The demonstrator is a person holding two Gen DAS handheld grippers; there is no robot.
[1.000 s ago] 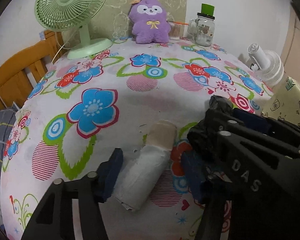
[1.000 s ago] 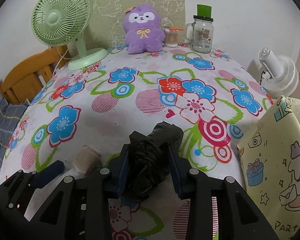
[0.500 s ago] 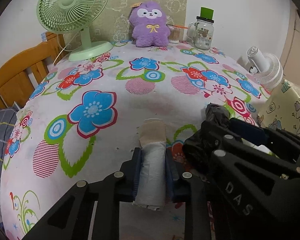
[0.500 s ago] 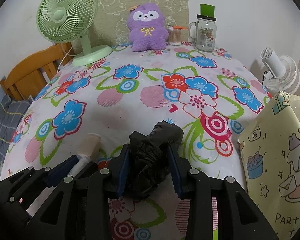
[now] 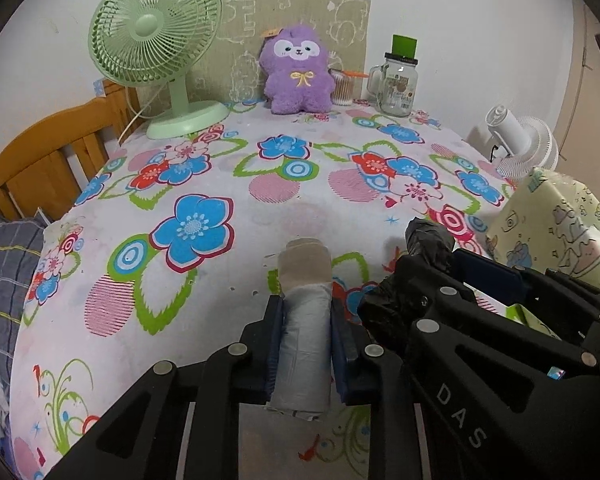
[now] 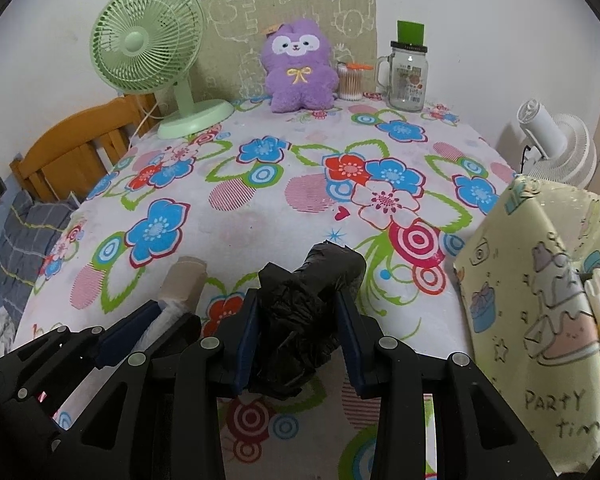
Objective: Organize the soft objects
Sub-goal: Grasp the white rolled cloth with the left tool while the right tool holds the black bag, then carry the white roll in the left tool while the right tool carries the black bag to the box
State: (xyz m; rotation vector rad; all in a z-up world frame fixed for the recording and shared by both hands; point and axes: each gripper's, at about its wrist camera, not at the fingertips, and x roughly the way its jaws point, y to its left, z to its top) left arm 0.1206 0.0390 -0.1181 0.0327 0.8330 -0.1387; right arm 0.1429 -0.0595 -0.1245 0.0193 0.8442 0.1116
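My left gripper (image 5: 305,320) is shut on a white roll of plastic bags (image 5: 303,332) with a beige cardboard core end, held just above the flowered tablecloth (image 5: 204,184). My right gripper (image 6: 296,312) is shut on a black roll of plastic bags (image 6: 304,308), close to the right of the left one. The black roll also shows in the left wrist view (image 5: 426,246), and the white roll in the right wrist view (image 6: 178,286). A purple plush toy (image 6: 298,66) sits upright at the table's far edge.
A pale green printed bag (image 6: 540,300) stands at the right with white items inside. A green desk fan (image 6: 152,56), a cotton-swab box (image 6: 350,82) and a glass jar mug (image 6: 406,76) stand at the back. A white fan (image 6: 556,148) is far right, a wooden chair (image 6: 72,144) left.
My left gripper closed on the white roll, which lay loose between open fingers a second ago, and both grippers have risen slightly. The right gripper kept hold of the black roll.
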